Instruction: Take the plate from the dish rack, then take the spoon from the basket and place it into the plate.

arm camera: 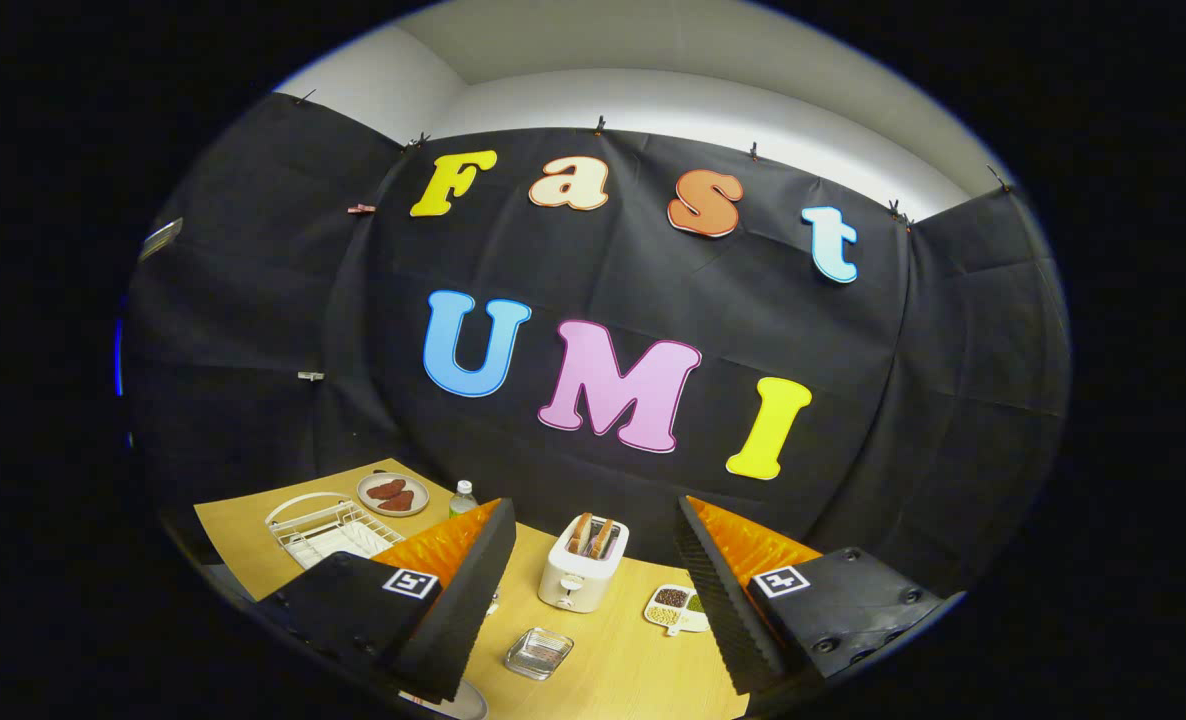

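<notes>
My gripper (pixel 593 520) is open, held high above the wooden table (pixel 633 670), with nothing between its fingers. A white wire dish rack (pixel 328 530) stands on the table beyond the left finger (pixel 473 580); I cannot make out a plate in it. A pale round rim (pixel 463 703) peeks out under the left finger, too little of it to tell what it is. The right finger (pixel 723 590) hangs over the table's right part.
A white toaster (pixel 581 565) with bread in its slots stands between and below the fingers. A small glass dish (pixel 538 652) lies nearer. A divided white dish (pixel 675 607) with grains sits by the right finger. A plate with red pieces (pixel 393 493) and a small bottle (pixel 463 497) stand far left.
</notes>
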Demonstrator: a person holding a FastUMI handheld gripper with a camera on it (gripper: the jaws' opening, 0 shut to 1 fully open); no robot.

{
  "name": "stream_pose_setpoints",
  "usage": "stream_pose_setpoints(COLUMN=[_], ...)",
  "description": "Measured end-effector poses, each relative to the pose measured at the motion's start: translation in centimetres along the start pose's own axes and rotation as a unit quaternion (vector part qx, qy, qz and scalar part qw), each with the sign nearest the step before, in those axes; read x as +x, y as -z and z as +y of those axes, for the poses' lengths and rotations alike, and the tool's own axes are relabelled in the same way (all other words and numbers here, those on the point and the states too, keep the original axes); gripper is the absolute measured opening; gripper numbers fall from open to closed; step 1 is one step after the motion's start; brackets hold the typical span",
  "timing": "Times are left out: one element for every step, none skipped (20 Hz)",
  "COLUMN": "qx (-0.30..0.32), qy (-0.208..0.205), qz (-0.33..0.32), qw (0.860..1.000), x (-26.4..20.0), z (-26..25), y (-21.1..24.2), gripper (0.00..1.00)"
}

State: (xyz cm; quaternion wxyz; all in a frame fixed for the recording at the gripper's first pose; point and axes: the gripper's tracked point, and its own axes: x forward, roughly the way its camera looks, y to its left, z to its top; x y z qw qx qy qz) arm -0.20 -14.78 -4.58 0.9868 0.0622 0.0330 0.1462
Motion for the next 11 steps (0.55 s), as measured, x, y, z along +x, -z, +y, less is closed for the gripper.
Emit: stream_pose_setpoints(qx=[0.001, 0.002, 0.004, 0.005, 0.006, 0.006, 0.005, 0.004, 0.004, 0.005, 0.007], qy=[0.000, 0.001, 0.001, 0.000, 0.000, 0.000, 0.000, -0.001, -0.001, -0.001, -0.001], qz=[0.001, 0.002, 0.004, 0.005, 0.007, 0.008, 0.009, 0.010, 0.011, 0.012, 0.013], qw=[1.000, 1.000, 1.000, 1.000, 1.000, 1.000, 1.000, 1.000, 1.000, 1.000, 1.000], x=[-0.1, 0.0, 0.0, 0.0, 0.0, 0.1, 0.1, 0.2, 0.2, 0.2, 0.2], z=[0.0, 0.0, 0.0, 0.1, 0.1, 0.1, 0.1, 0.2, 0.2, 0.2, 0.3], y=[0.2, 0.5, 0.5, 0.7, 0.9, 1.0, 1.2, 1.4, 1.4, 1.6, 1.6], gripper=[0.98, 0.98, 0.98, 0.98, 0.98, 0.98, 0.98, 0.98, 0.98, 0.98, 0.98])
